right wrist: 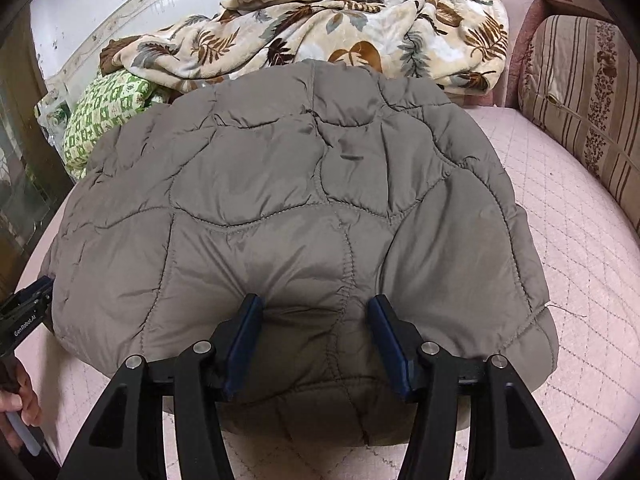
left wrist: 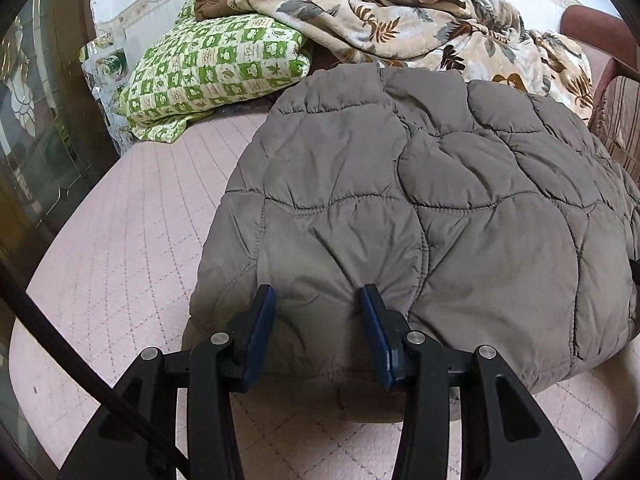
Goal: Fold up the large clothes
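Jacket, grey and puffy, lies folded on our pink bed. Our left gripper and right gripper each pinch a bunch of its near edge.

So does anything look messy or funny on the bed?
Yes. The leaf-print blanket lies crumpled in a heap at the back instead of spread out, partly over the green checked pillow. A loose thread sticks out from the grey quilted jacket at its right edge. Nothing looks spilled or torn.
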Available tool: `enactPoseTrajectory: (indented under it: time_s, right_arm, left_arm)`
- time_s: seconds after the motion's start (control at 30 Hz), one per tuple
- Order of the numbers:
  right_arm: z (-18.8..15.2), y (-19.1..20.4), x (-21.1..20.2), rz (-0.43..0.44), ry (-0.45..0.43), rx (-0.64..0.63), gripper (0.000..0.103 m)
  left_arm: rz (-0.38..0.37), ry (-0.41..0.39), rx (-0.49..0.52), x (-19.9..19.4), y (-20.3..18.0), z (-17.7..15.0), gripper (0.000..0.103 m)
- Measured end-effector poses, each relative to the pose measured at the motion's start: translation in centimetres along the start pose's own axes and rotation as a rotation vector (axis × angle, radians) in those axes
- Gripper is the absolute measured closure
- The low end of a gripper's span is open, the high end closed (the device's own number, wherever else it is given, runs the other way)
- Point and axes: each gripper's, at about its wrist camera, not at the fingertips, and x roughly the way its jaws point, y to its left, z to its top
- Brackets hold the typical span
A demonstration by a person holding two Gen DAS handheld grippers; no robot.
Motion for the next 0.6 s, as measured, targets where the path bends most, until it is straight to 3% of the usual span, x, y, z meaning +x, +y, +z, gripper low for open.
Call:
enactPoseTrajectory:
  time_s: [0.13,0.2,0.33,0.43,0.6]
  right_arm:
    - [0.3,0.2,-1.8,0.019,-0.038,-0.003,0.043]
    - [0.5,0.1,-3.5,0.021,-0.105,-0.01,0.042]
    - [1.0,-0.7,-4.4,-0.011,-0.15,0.014,0.042]
    - [1.2,-1.8,-3.7,-0.016,-0.121,0.071,0.042]
    - [1.1,-2.7,-0.7,-0.012,-0.014,0.116,0.041]
  left_arm:
    - [-0.002,-0.061,-0.045,-1.7,1.4,0.4,0.06]
    - [0.029,-0.09,-0.078,-2.2,2.6,0.7,0.06]
    - [0.074,-0.006,-0.172,-0.2,5.6,0.6,0.06]
    - [0.028,0.05,-0.235,1.1,7.1,0.4,0.055]
    - [0.061,0.08,-0.174,1.7,6.1,0.4,0.052]
